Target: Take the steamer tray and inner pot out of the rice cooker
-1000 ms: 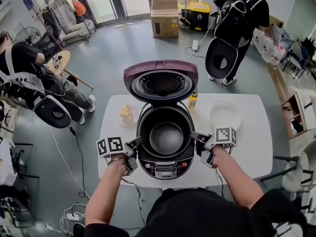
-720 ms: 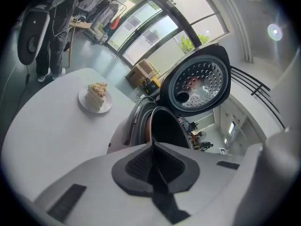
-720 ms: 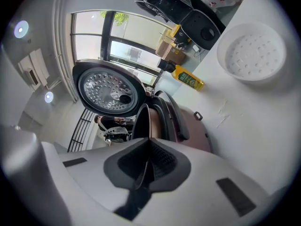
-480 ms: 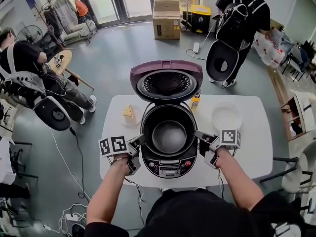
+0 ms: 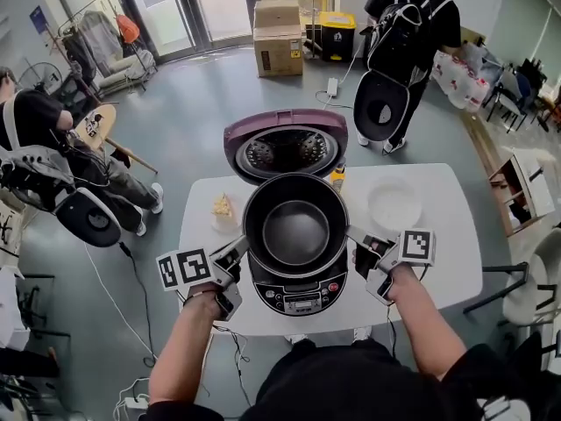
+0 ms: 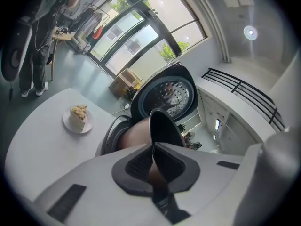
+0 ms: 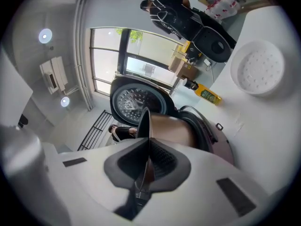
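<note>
Up it came! A second earlier the inner pot (image 5: 295, 226) had sat deep in the rice cooker (image 5: 300, 295). At this moment it had risen, its rim looming larger in the head view and covering the cooker's mouth. Whether its base had fully cleared the opening could not be told.

The left gripper (image 5: 235, 254) pinched the rim at about 8 o'clock and the right gripper (image 5: 358, 238) at about 4 o'clock. Both sets of jaws were clamped narrow on that thin metal edge, and both hands had climbed with it.

The lid (image 5: 285, 143) stood open at 12 o'clock. The white steamer tray (image 5: 396, 202) already lay on the table (image 5: 443, 266) at 2 o'clock from the cooker.

So the last item looked nearly out. What seemingly remained was carrying the pot aside and setting it down.
</note>
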`<state>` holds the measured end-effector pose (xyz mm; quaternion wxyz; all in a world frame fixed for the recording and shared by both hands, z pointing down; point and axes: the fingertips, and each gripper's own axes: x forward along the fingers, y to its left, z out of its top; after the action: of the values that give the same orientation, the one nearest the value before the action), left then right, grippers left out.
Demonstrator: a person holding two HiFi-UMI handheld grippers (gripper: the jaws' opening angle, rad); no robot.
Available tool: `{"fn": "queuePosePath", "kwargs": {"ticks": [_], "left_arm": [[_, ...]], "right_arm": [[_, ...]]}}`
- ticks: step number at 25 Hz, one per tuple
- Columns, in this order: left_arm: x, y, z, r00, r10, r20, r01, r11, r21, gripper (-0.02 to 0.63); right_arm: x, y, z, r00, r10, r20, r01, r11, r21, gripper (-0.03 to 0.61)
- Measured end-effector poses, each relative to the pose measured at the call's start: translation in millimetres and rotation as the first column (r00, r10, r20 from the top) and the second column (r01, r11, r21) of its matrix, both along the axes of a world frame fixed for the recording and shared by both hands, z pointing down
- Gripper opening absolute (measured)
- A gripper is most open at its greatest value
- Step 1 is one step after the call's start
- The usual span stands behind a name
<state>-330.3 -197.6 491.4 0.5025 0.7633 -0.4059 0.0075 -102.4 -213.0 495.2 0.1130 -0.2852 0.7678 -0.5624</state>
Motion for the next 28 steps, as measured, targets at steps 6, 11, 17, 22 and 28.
{"fn": "queuePosePath", "kwargs": {"ticks": [6, 11, 17, 22, 28], "left_arm": [[28.5, -0.7, -40.5, 1.0, 0.004, 0.007, -0.005, 0.998, 0.062, 0.018], [75.7, 1.5, -54.9, 1.0, 0.015, -0.002, -0.014, 0.995, 0.097, 0.02], [142.5, 7.0, -52.6, 0.998, 0.057, 0.0, -0.057, 0.993, 0.1, 0.021], [200.8, 10.8, -43.5, 0.994, 0.105, -0.016, -0.103, 0.991, 0.086, 0.025], [269.6, 14.7, -27.6, 0.987, 0.158, -0.025, -0.156, 0.986, 0.063, 0.025]], "right_arm": [[26.1, 4.2, -45.1, 0.999, 0.01, 0.049, -0.014, 0.997, 0.071, 0.008], [75.7, 13.0, -59.7, 0.998, 0.046, 0.05, -0.05, 0.994, 0.094, 0.009], [143.7, 22.3, -67.5, 0.991, 0.125, 0.041, -0.13, 0.983, 0.128, 0.009], [202.2, 36.8, -63.6, 0.98, 0.195, 0.025, -0.197, 0.972, 0.125, 0.011], [273.1, 48.7, -48.1, 0.963, 0.269, -0.009, -0.266, 0.958, 0.111, 0.011]]}}
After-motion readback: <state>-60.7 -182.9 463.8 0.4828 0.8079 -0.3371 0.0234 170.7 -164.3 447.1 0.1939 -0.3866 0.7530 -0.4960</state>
